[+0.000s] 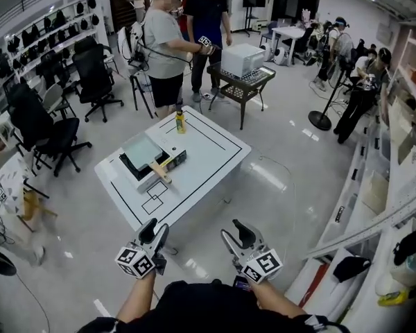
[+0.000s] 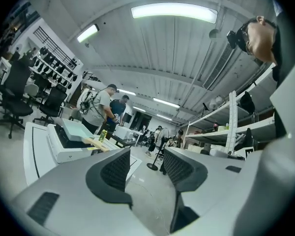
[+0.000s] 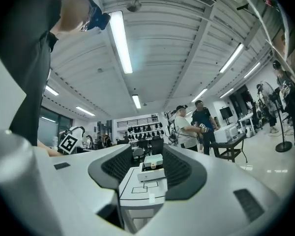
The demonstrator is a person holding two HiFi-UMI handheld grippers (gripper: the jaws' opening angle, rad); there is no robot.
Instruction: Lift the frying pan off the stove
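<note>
L gripper (image 1: 156,229): held low by the body, jaws spread, nothing between the pads; in L gripper view (image 2: 145,166), only floor in the gap. R gripper (image 1: 236,233): just beside it on the right, likewise released and empty. Well ahead of both, across open floor: white table (image 1: 208,151) w/ black line markings. On the table's part ahead of L gripper: white stove (image 1: 140,181) carrying the square frying pan (image 1: 142,151), wooden handle (image 1: 159,172) sticking out toward the grippers' side. Beyond the pan, near the far table edge: yellow bottle (image 1: 181,122). Task not begun, judging by the gap; step in hand prob. just the approach. To do it well: close the distance first, commit one gripper (R looks better aimed, pointing straight at the stove), come in along the handle's axis w/ jaws kept wide, bite the handle close to the pan end, clamp firm, then raise straight up and level. Grip far out on the handle likely to let the pan droop or twist. View diffs: head view alone gives both grippers at once, handle direction, and the gap to the table. R gripper view (image 3: 147,168) frames table and stove (image 3: 150,176) dead ahead between its jaws, handle too small to read there. L gripper view puts stove (image 2: 68,152), pan (image 2: 73,130) and handle (image 2: 95,143) ahead-left, outside its jaws, seen side-on, so pan's seat on the stove top reads clearer.
</note>
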